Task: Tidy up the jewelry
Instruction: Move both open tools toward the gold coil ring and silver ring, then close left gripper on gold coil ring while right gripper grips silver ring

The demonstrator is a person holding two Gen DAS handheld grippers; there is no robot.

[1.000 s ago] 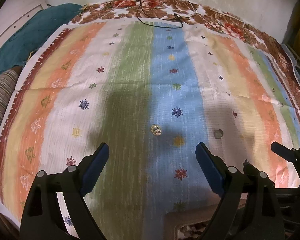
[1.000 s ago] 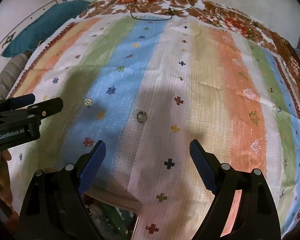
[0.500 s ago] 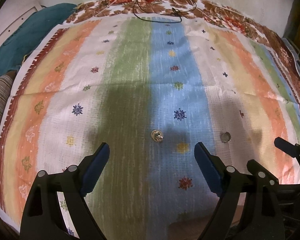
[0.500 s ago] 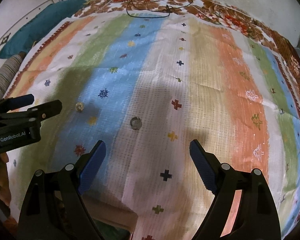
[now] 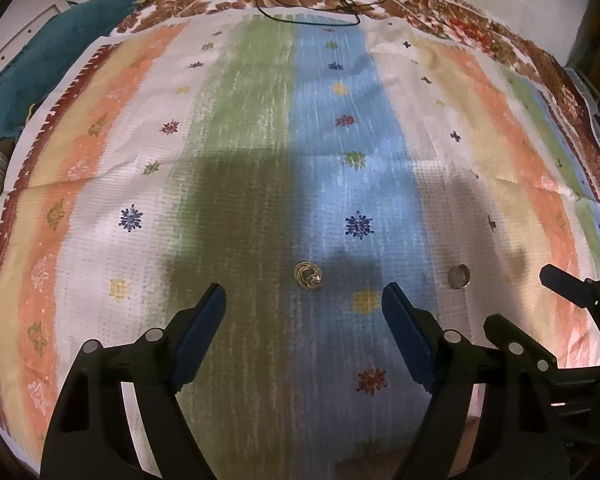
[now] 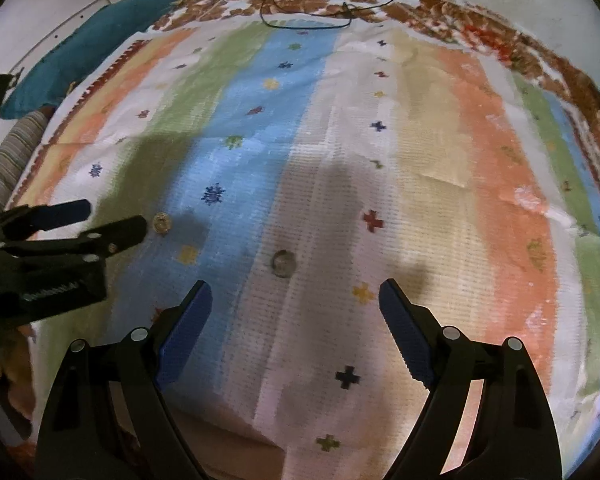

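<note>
My left gripper (image 5: 303,312) and right gripper (image 6: 295,306) both gape wide, holding nothing. The gold knot ring (image 5: 308,276) and the silver band ring (image 6: 282,263) lie apart on the striped cloth (image 5: 260,120), outside any container.

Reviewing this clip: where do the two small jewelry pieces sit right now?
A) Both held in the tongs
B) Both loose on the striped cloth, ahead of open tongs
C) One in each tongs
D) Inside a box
B. The gold ring and the silver ring lie apart on the striped cloth, while the left tongs and right tongs are open and empty.
</note>
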